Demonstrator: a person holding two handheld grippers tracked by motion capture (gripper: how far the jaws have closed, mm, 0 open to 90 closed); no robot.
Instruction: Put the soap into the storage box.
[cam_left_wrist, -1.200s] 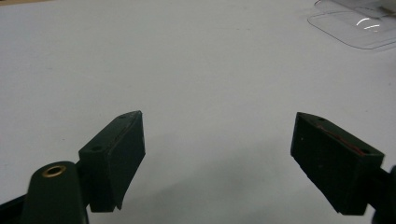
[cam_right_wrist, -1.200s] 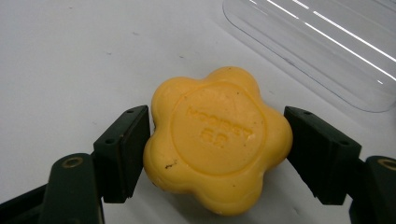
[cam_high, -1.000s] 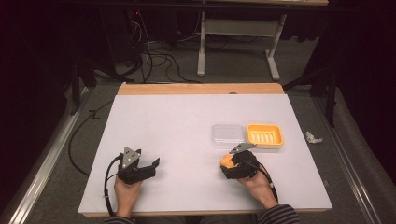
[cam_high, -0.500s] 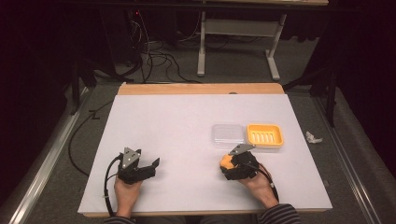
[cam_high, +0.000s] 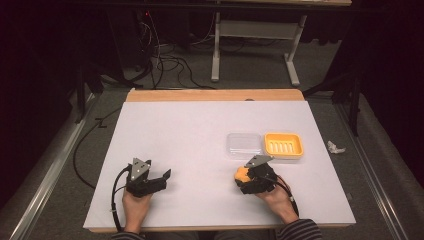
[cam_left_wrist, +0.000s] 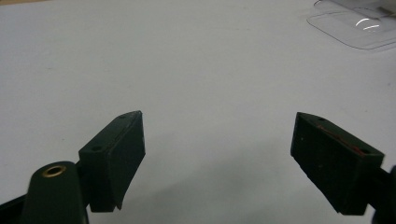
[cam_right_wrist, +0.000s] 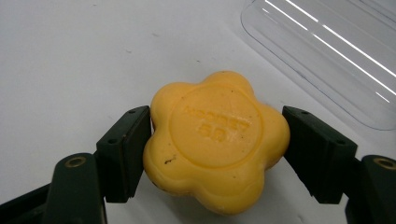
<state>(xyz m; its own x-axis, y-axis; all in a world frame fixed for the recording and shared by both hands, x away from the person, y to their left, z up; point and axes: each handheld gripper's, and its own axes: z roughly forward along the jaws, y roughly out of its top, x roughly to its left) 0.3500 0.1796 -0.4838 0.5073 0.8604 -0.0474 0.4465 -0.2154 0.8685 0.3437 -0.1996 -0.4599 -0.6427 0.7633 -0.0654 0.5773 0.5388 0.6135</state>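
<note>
A yellow flower-shaped soap bar (cam_right_wrist: 217, 140) sits between the jaws of my right gripper (cam_right_wrist: 217, 133), which is shut on it just above the white table. From the high view the soap (cam_high: 241, 174) and right gripper (cam_high: 245, 181) are at the front right. Just behind them lie a clear plastic lid (cam_high: 244, 145) and a yellow soap dish (cam_high: 283, 145). My left gripper (cam_high: 164, 180) rests at the front left, open, with bare table between its jaws (cam_left_wrist: 217, 126).
The white table top (cam_high: 190, 135) has a wooden strip along its far edge. The clear lid (cam_right_wrist: 327, 56) lies close to the right of the held soap. A crumpled white scrap (cam_high: 335, 147) lies on the floor to the table's right.
</note>
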